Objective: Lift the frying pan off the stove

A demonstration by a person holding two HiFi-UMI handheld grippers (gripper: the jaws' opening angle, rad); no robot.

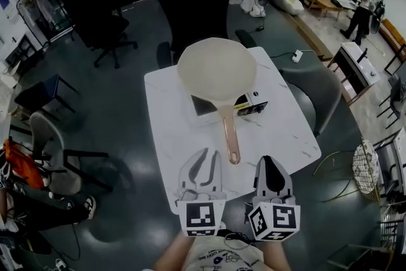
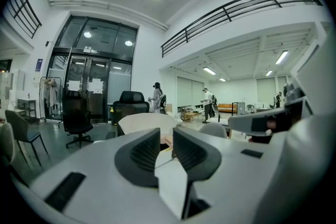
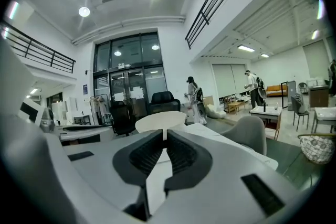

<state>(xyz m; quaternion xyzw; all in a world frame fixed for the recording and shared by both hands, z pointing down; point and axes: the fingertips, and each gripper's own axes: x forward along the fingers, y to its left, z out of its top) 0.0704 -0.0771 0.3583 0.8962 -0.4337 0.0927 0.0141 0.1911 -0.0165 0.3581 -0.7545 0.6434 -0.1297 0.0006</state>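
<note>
Fingers (image 2: 139, 157) of L gripper (image 1: 206, 152) & R gripper (image 1: 270, 159) together, empty; frying pan (image 1: 216, 70) handle (image 1: 229, 133) btwn both, apart.

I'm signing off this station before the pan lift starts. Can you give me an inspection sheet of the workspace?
Surface: white marbled table carrying only the job's things.
Job's things: cream frying pan sits on the small stove, handle pointing toward the grippers.
Clutter: nothing seen.
Grippers: left gripper and right gripper both shut, empty, at the table's near edge, short of the handle.
Cables: one cable with a white plug block on the floor beyond the table.
Surroundings: black office chair behind the table, grey chair to its right, people far off.
</note>
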